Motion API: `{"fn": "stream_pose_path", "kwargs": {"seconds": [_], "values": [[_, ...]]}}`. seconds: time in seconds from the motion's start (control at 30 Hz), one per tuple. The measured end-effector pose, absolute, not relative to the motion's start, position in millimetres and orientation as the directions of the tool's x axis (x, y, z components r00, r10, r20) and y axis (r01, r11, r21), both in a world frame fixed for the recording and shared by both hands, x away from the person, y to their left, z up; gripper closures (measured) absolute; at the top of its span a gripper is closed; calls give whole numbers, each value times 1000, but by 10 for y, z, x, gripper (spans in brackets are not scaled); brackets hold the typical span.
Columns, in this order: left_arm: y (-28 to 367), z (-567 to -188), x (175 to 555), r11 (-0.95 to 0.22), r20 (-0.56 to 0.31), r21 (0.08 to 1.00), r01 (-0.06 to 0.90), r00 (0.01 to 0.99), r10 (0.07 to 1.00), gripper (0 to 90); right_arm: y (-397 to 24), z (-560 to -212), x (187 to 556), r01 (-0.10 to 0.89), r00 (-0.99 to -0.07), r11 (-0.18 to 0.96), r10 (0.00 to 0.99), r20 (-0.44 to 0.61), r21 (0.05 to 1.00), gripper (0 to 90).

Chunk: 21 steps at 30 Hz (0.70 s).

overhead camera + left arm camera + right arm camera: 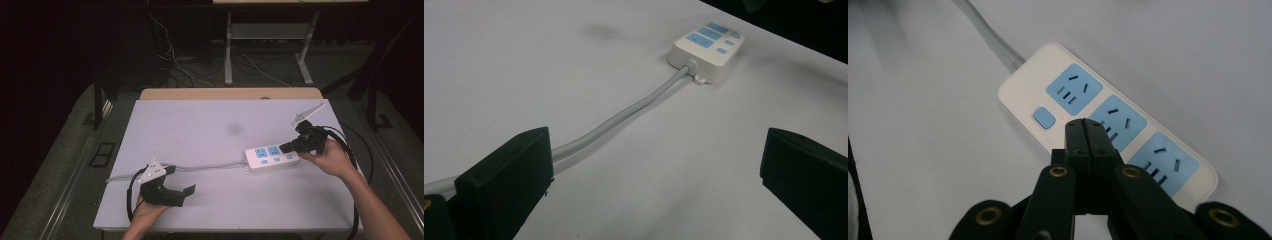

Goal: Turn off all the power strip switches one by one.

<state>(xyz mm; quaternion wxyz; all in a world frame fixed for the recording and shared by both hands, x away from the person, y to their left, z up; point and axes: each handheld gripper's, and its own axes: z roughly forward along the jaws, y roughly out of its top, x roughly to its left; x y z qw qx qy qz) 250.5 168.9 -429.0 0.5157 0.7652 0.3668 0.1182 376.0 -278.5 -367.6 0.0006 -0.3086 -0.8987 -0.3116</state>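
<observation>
Item: white power strip (272, 158) with three blue socket faces and small blue switch buttons (1044, 118) beside them; lies flat on the white counter (200, 200), toward its right side, long axis roughly across

Cable: grey cord (210, 165) leaves the strip's left end and runs across the counter to the left edge, passing just beside the left hand-held gripper (172, 192)

Right hand-held gripper (1084, 131): jaws pressed fully together, nothing between them; tips poised over the strip near the middle socket, by the row of buttons; whether the tips touch the casing cannot be told. A small red dot shows on the casing next to the first button

Left hand-held gripper: jaws spread wide, empty, resting low at the near left of the counter; in the left gripper view the cord passes close against one jaw

Risks, as judged:
- Closed tips are narrow and the buttons small; a press slightly off line would land on a socket face or on bare casing and do nothing
- The strip is light and unrestrained; a slanted push could slide or swivel it, since the left hand-held gripper steadies neither strip nor cord
- Tips dragged across a socket could catch in its slots
- Any movement of the left hand-held gripper could snag the cord and tug the strip out from under the right one
</observation>
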Motion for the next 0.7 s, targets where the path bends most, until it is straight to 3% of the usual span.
{"fn": "stream_pose_path", "kwargs": {"seconds": [0.7], "values": [[1702, -4284, 2502, -194, -199, 878, 438, 702, 684, 0, -2679, -3832, 3842, 567, -807, 612, 545, 226, 551, 900]]}}
